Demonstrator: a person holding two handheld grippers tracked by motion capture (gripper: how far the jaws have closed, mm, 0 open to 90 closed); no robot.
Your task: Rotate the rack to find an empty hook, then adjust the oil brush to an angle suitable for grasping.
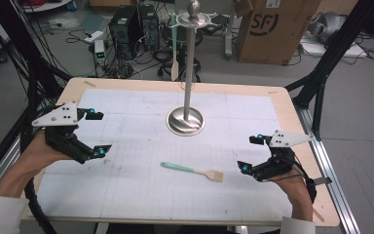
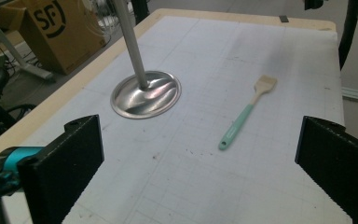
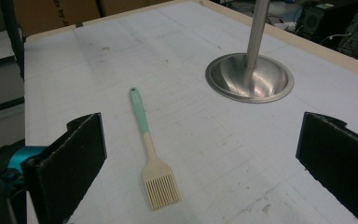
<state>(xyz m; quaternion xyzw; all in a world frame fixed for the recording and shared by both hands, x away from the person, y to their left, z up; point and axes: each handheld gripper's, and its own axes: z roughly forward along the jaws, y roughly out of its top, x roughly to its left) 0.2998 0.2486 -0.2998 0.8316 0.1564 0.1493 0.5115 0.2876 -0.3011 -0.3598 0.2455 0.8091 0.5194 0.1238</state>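
Mint-handled brush (image 1: 192, 171) lies flat on desk (image 1: 126, 195) betw. both tongs, nearer right tongs (image 1: 247, 153). Left tongs (image 1: 99, 133) and right both wide open, empty. Risk: thin handle skids or rolls if pinched off-centre.

Grey floor (image 1: 365, 122), cardboard box (image 1: 272, 29), cables (image 1: 170, 56)

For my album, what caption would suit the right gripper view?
Open black jaws of the right gripper frame a teal-handled basting brush lying flat on the table, beside a steel stand.
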